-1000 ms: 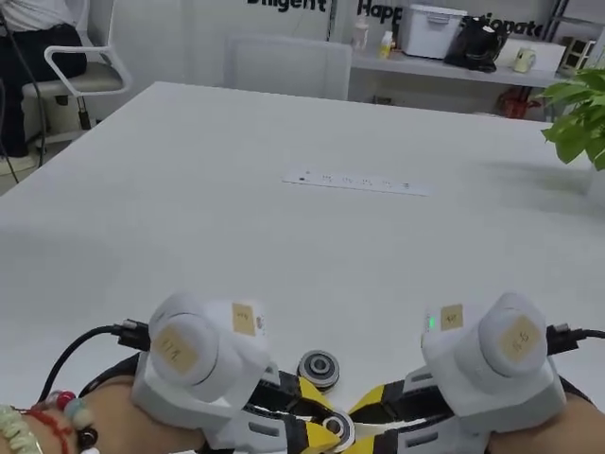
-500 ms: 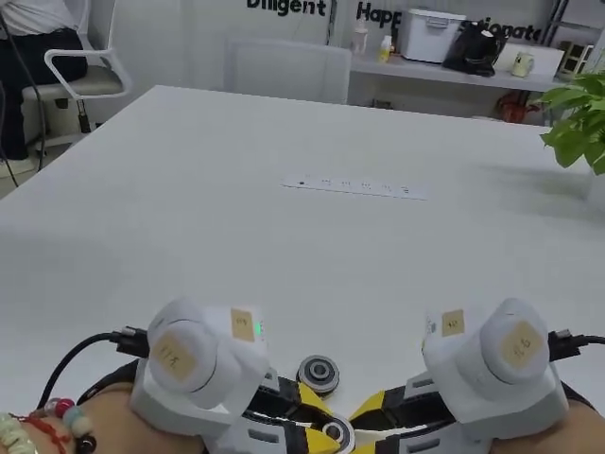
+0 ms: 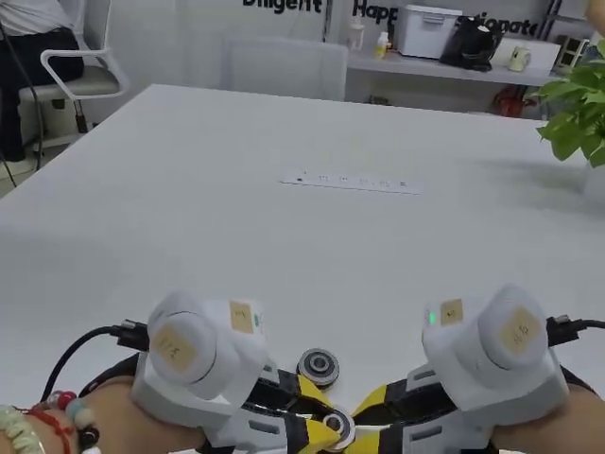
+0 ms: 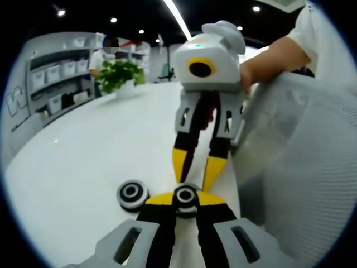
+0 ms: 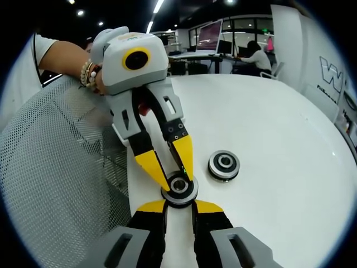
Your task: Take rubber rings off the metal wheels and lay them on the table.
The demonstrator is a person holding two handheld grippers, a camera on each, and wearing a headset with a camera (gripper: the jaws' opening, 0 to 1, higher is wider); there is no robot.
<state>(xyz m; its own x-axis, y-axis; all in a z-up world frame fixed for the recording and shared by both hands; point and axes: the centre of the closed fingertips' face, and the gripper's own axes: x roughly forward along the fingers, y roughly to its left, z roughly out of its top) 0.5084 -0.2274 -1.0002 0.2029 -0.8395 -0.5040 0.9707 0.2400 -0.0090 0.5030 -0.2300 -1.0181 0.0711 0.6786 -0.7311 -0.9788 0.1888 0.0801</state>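
A metal wheel (image 4: 185,196) with a black rubber ring around it hangs just above the table's near edge, between both grippers. My left gripper (image 4: 185,202) is shut on it from one side, and my right gripper (image 5: 179,206) is shut on it from the opposite side. In the head view the same wheel (image 3: 337,427) sits where the yellow fingertips (image 3: 312,393) meet. A second wheel (image 3: 319,366), ring still on, lies flat on the white table (image 3: 284,246) just beyond the grippers. It also appears as the loose wheel (image 4: 132,194) and the loose wheel (image 5: 224,164) in the gripper views.
A white power strip (image 3: 352,182) lies across the middle of the table. A green plant (image 3: 577,118) stands at the far right edge. A mesh chair back (image 5: 61,184) is close behind the near table edge. Chairs and a shelf stand beyond the far side.
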